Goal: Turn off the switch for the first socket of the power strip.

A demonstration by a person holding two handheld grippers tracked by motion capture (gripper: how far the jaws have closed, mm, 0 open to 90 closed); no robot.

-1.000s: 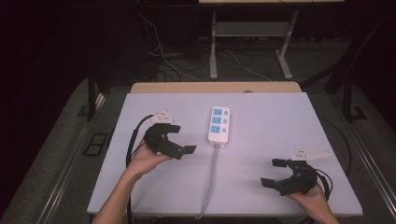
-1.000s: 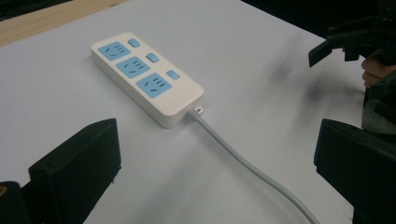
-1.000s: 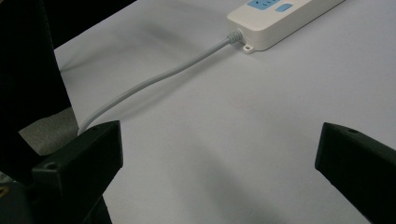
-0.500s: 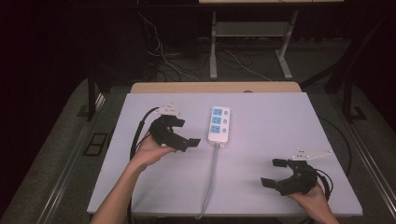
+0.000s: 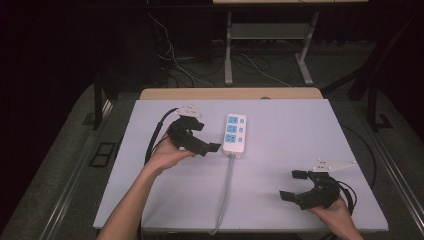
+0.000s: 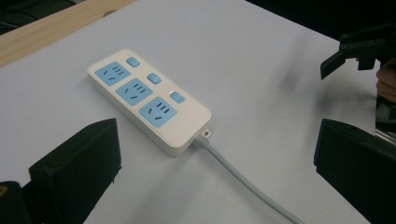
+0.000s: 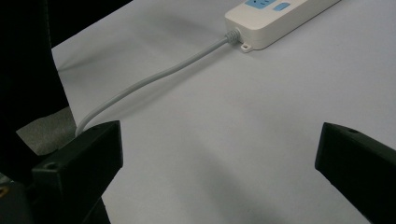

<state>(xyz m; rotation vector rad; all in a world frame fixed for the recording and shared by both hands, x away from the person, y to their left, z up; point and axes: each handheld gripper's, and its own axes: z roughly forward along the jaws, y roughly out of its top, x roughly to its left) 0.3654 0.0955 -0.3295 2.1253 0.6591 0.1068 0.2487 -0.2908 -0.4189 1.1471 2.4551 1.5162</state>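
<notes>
power strip mid-table, cord trailing forward

Dark room, grey floor, cables

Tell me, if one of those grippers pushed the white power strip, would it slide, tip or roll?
The power strip lies flat and low on the smooth table, so it would probably slide rather than tip or roll. Its hard-looking shell likely stays stiff. The grey cord curves off the near edge, so it looks bendy and may drag or swing the strip.
</notes>
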